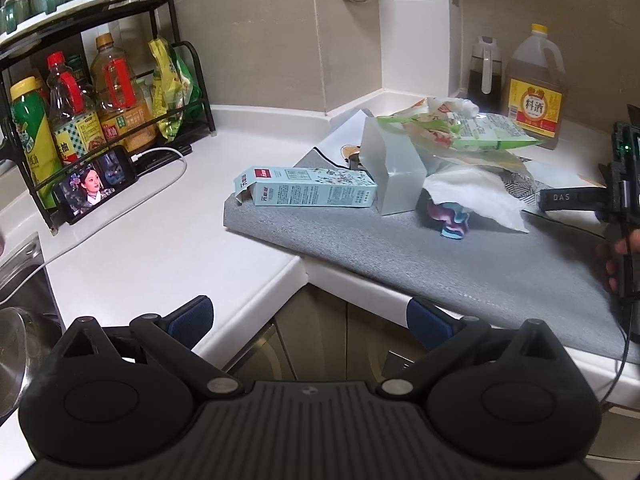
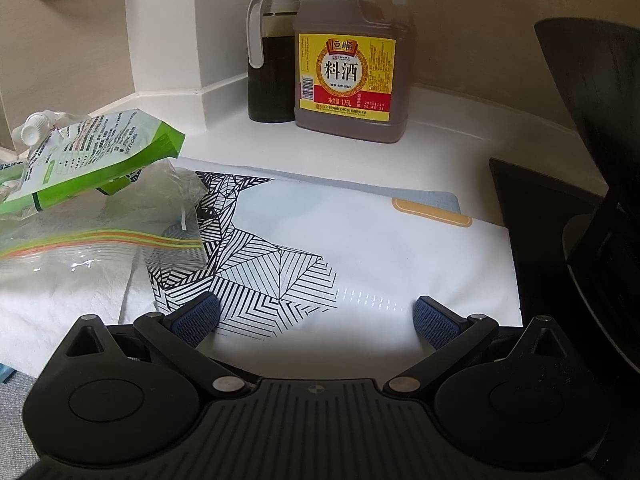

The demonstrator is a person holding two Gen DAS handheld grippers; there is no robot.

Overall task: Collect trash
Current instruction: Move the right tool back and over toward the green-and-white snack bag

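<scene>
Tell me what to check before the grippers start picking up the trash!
1. Left gripper open, nothing between its fingers: ok.
2. Right gripper open and empty: ok.
3. Light blue cardboard carton lying flat on the grey fabric mat, uncovered on top: ok.
4. Green and white plastic refill pouch free to lift: not ok, it sits tilted on top of the clear zip bag and white paper towel.
5. A bin or bag to drop the trash into: cannot tell, none in view.
6. Amber cooking wine jug standing apart from the pile: ok.
</scene>
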